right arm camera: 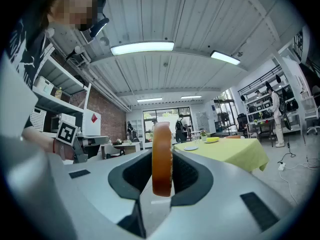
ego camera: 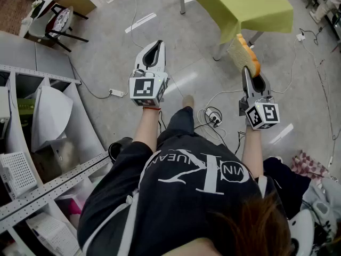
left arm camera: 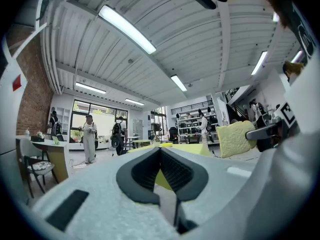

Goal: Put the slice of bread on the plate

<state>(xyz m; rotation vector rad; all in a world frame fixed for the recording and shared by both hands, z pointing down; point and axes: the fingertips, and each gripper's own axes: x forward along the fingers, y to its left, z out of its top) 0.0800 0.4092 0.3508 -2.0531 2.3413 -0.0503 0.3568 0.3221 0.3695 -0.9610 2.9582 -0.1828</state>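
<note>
Right gripper (ego camera: 249,74) clamps the slice of bread (ego camera: 244,52) upright, spongy pale face and smooth brown crust. Yellow-green draped table (ego camera: 240,1) hangs just at twelve o'clock. Left gripper (ego camera: 155,49), nine o'clock, jaws together, empty, over open grey floor (ego camera: 197,63).

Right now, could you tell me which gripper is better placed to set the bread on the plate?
The right gripper: its jaws clamp the bread slice, and the plate on the green table lies ahead of it. The left gripper is shut and empty.
</note>
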